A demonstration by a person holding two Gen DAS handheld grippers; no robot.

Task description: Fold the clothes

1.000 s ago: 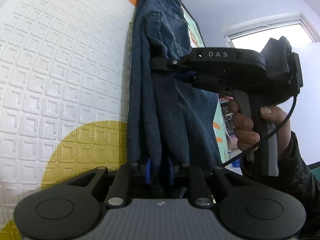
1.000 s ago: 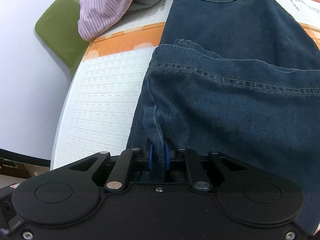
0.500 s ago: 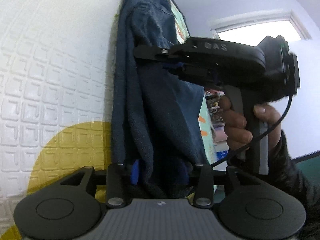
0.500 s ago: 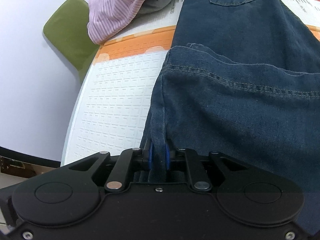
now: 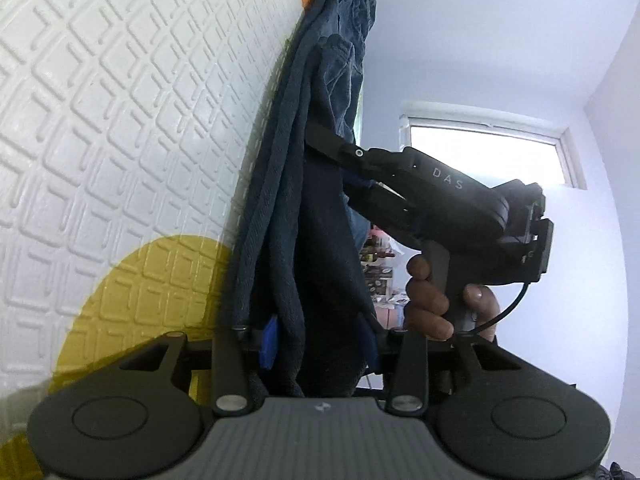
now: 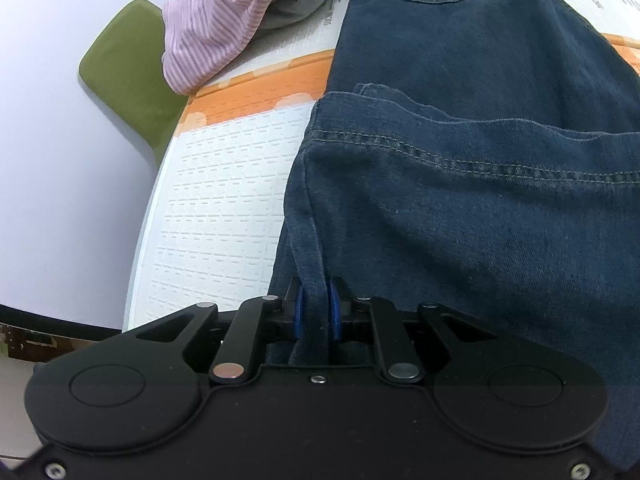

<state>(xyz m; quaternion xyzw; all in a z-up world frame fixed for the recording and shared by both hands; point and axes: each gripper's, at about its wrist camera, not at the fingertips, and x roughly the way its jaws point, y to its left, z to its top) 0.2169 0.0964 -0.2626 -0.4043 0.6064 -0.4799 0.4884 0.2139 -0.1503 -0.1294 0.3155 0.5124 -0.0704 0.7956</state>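
Observation:
Dark blue jeans [image 6: 460,220] lie folded over themselves on a white embossed mat [image 6: 224,208]. My right gripper [image 6: 315,312] is shut on the folded side edge of the denim, which is pinched between its blue pads. In the left wrist view the jeans [image 5: 316,208] run away from the camera beside the mat [image 5: 120,120]. My left gripper [image 5: 318,344] stands open, its blue pads apart with a thick fold of denim loose between them. Further along the same fold a hand [image 5: 432,300] holds the right gripper [image 5: 320,140].
A purple striped garment [image 6: 216,28] and a grey one [image 6: 304,4] are heaped at the mat's far left corner, by a green seat [image 6: 124,68]. The mat has an orange band [image 6: 260,88] and a yellow circle [image 5: 152,304]. A window [image 5: 480,152] is behind.
The left jaws have gone from pinching the denim to standing apart around it. The left gripper has sunk and rolled, so the mat now slants. The right gripper keeps its grip.

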